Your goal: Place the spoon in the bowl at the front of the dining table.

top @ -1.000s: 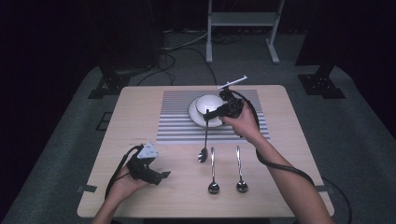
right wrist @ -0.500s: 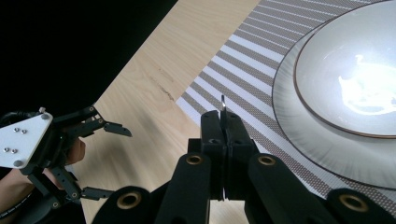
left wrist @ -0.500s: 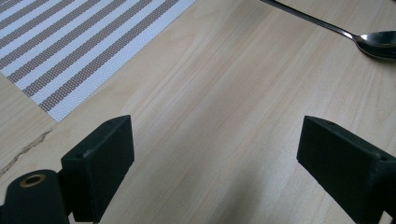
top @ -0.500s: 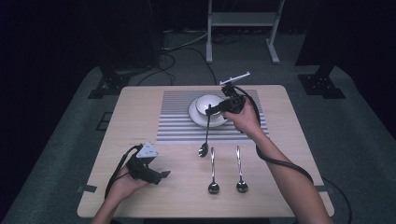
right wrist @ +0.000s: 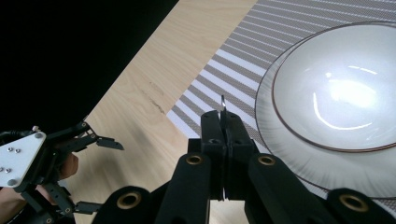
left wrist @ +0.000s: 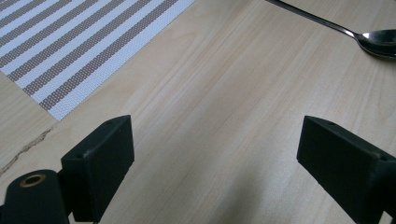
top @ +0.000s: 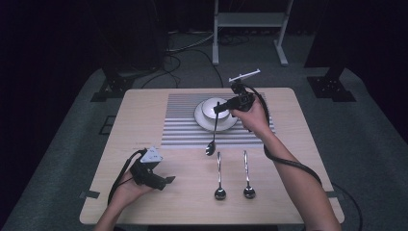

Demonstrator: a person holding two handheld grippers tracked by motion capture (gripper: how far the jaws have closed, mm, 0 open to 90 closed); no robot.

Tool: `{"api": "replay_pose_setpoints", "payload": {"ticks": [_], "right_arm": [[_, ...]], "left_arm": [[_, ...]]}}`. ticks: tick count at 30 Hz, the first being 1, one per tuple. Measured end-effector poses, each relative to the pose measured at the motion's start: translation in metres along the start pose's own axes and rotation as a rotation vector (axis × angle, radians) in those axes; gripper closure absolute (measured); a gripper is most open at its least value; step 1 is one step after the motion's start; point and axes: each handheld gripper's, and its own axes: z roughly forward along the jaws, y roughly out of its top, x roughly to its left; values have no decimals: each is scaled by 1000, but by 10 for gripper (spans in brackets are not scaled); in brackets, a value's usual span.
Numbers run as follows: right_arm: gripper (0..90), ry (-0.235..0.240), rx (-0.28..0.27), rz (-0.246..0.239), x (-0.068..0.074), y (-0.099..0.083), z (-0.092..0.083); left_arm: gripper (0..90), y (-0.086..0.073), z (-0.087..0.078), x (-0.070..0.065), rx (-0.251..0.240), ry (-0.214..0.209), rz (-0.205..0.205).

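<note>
Dark floor and stand legs surrounded a pale wooden table (top: 144,120), on which a striped mat (top: 180,122) lay toward twelve o'clock. On the mat sat a white plate (top: 202,120) with a white bowl (top: 211,107) on it. At about one o'clock the right gripper (top: 217,109) was held over the bowl, its jaws pressed together on the handle tip of a spoon (top: 213,134); the spoon hung down from there, its bowl end low over the mat's near edge at the table's centre. In the right gripper view the thin handle end stood up between the closed jaws, with the plate and bowl just beyond at two o'clock. Two more spoons (top: 219,175) (top: 247,173) lay side by side at about five o'clock, handles pointing toward the mat, bowls toward the person. At seven o'clock the left gripper (top: 166,180) rested low on the bare wood in the person's hand, its jaws wide apart with nothing between them; the left gripper view showed wood between the jaws, the mat's corner at eleven o'clock and a spoon bowl at one o'clock.
</note>
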Motion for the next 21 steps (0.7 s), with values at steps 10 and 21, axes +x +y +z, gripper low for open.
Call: {"api": "replay_pose_setpoints", "payload": {"ticks": [10, 21], "right_arm": [[887, -15, -20, 14, -5, 7, -5], [886, -37, -38, 27, -11, 16, -4]], "left_arm": [[99, -1, 1, 1, 4, 6, -4], [99, -1, 0, 1, 7, 4, 5]]}}
